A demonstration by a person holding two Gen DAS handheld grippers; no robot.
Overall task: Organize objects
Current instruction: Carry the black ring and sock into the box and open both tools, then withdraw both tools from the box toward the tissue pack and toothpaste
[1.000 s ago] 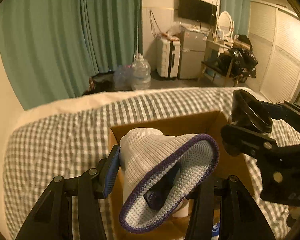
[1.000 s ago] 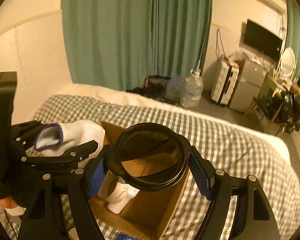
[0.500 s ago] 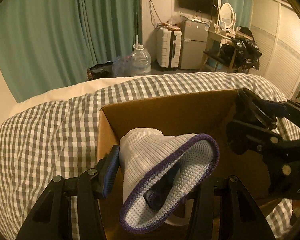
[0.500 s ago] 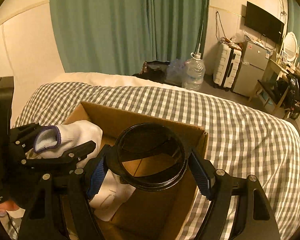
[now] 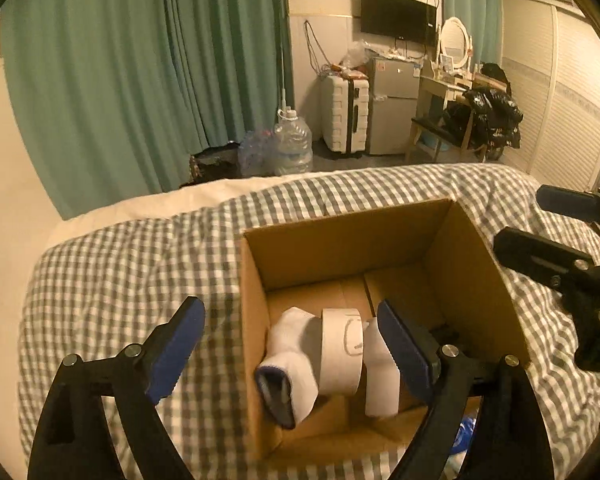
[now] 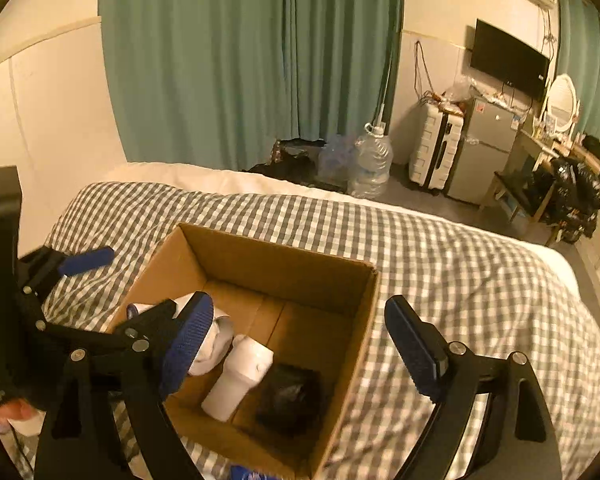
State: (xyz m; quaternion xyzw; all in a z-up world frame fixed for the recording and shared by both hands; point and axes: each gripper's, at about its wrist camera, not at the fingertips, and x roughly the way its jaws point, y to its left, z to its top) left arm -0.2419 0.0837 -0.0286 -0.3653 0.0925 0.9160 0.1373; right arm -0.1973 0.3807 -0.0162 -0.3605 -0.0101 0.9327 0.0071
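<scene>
Both my grippers, left (image 5: 292, 344) and right (image 6: 300, 340), hang spread wide and empty over the cardboard box (image 6: 288, 256). Inside lie a white sock (image 5: 296, 356), white cup (image 6: 240, 380) and black lid (image 6: 288, 396).

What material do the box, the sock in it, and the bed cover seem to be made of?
Box: corrugated cardboard, as it looks; matte brown walls with thin raw edges and a seam in the floor.
Sock: soft white knit fabric with a dark cuff; it lies limp and folded.
Bed cover: woven cloth, probably cotton, in a grey and white check; it wrinkles softly.
</scene>
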